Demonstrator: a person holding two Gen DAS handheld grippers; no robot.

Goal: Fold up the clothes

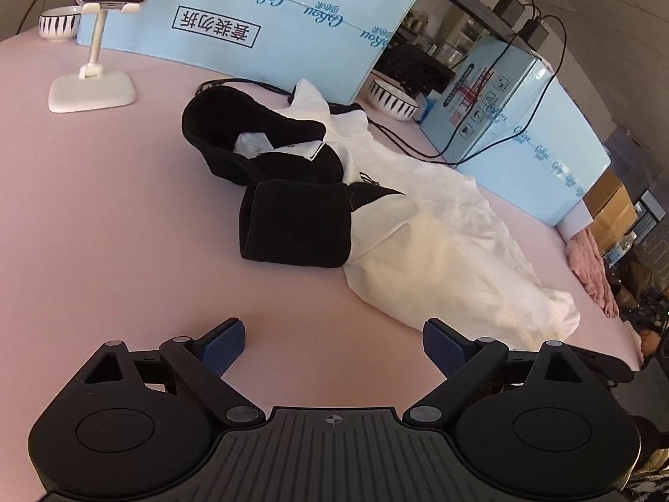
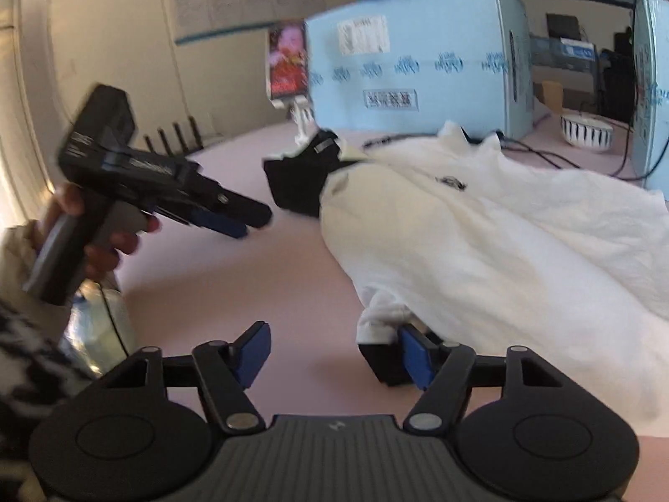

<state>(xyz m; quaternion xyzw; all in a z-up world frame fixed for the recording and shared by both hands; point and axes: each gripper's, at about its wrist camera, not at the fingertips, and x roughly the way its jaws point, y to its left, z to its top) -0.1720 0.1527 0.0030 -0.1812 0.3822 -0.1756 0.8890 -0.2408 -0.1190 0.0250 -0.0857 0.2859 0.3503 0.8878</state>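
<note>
Garment: a crumpled white cotton sweatshirt with black ribbed collar and cuffs (image 1: 439,242) lies unfolded on the pink cloth-covered worktop (image 1: 104,209), running from about 11 o'clock to 3 o'clock in the left wrist view.
Handling: by its look soft, light and limp; it should drape and bunch rather than hold a shape, and thin folds may slip from smooth pads.
Grip points: the thick black ribbed cuff (image 1: 297,226) and the hem corners look the firmest places to pinch; the loose white body would only gather.
Left claw (image 1: 333,345): spread wide, holding nothing, over bare worktop with the sweatshirt ahead at 1 o'clock.
Right claw (image 2: 330,355): spread wide and holding nothing; its right finger touches a white fold by a black edge at the sweatshirt's near end.
Stage: judged at the start, no fold made yet.
Nearby: light-blue cardboard boxes (image 1: 292,21) and a white phone stand (image 1: 94,83) sit beyond, well apart from the claws.
</note>
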